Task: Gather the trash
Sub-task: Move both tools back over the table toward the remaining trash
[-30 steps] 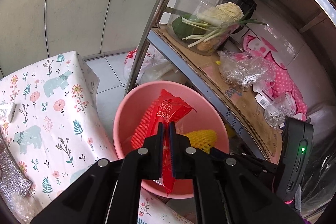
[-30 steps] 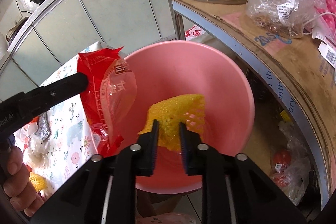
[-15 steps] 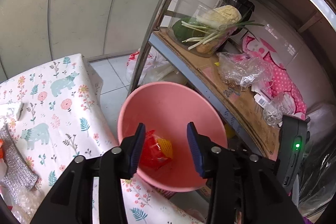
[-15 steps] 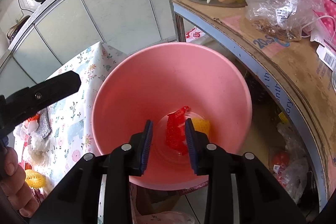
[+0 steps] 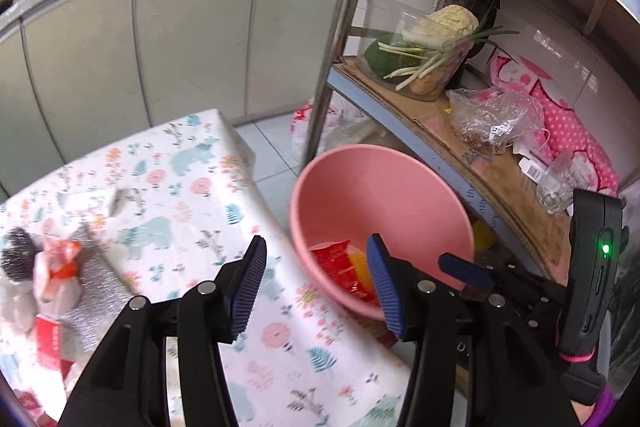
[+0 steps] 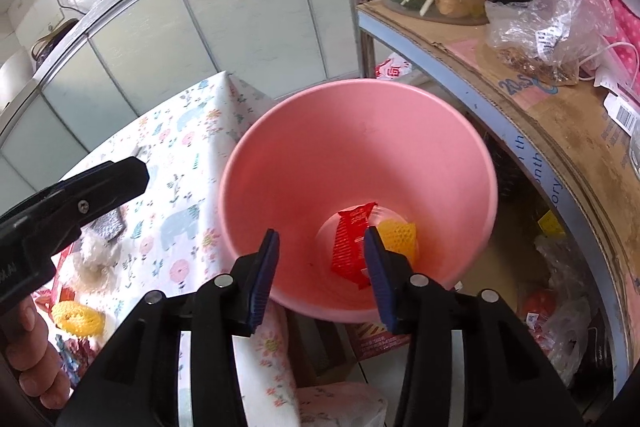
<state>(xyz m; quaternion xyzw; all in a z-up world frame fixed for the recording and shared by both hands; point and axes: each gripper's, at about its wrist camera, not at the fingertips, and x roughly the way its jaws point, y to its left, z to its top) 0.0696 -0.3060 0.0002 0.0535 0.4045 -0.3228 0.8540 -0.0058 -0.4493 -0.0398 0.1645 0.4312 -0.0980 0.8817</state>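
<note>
A: Kitchen desk (image 5: 192,187) beside the pink bin (image 6: 360,99): which step?
B: Between drops. Your left tool (image 5: 316,283) and right tool (image 6: 320,267) gape empty; red wrapper (image 6: 352,243) lies inside the bin. Next, fetch the yellow net (image 6: 78,319) left of the bin.

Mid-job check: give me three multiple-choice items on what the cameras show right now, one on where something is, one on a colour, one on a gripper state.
1. Where does the red wrapper lie?
A. on the tablecloth
B. at the bottom of the pink bin
C. on the cardboard-lined shelf

2. What colour is the foam net beside the wrapper?
A. yellow
B. green
C. white

3. How does the right gripper stand?
A. shut on the wrapper
B. shut on nothing
C. open, holding nothing

Answers:
1 B, the wrapper rests on the bin's floor.
2 A, the net beside it is yellow.
3 C, its blue pads stand apart over the bin with nothing between them.
</note>
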